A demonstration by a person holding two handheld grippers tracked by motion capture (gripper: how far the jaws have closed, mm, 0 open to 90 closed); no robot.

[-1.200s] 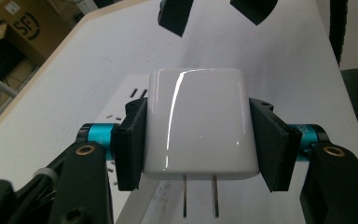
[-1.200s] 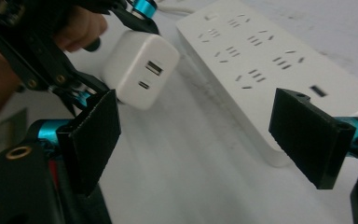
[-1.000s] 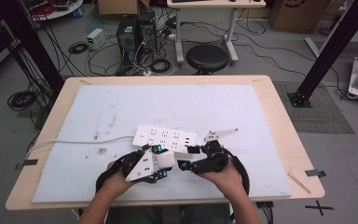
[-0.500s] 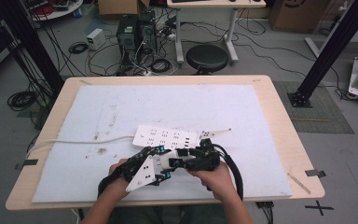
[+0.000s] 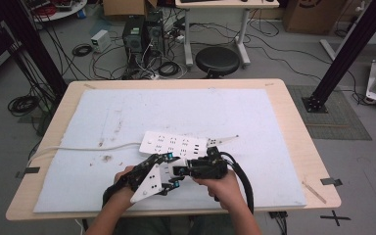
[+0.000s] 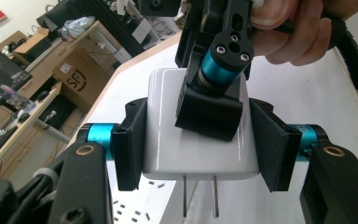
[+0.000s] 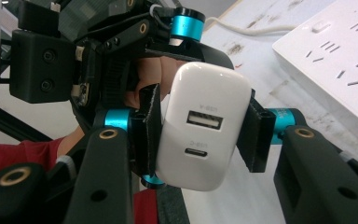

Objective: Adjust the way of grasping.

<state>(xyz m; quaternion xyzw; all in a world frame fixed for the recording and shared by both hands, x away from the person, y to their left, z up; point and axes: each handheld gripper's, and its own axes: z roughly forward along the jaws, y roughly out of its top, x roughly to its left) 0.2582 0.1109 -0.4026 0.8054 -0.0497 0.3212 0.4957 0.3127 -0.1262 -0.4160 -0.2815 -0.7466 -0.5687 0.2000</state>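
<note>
Both tongs meet at the white charger (image 6: pixel 196 135): left tongs (image 6: pixel 198 144) clamp it, right tongs (image 7: pixel 200 135) closed on it too. Handover, I judge. Next: align prongs to the power strip (image 5: pixel 174 143) on the worktop (image 5: pixel 274 147).

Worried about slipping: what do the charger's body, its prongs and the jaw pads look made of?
Charger: glossy white plastic, apparently; it shows reflections. Prongs: bare grey metal, thin flat blades. Pads: matte black, probably foam or rubber; their edges look slightly rough.
</note>
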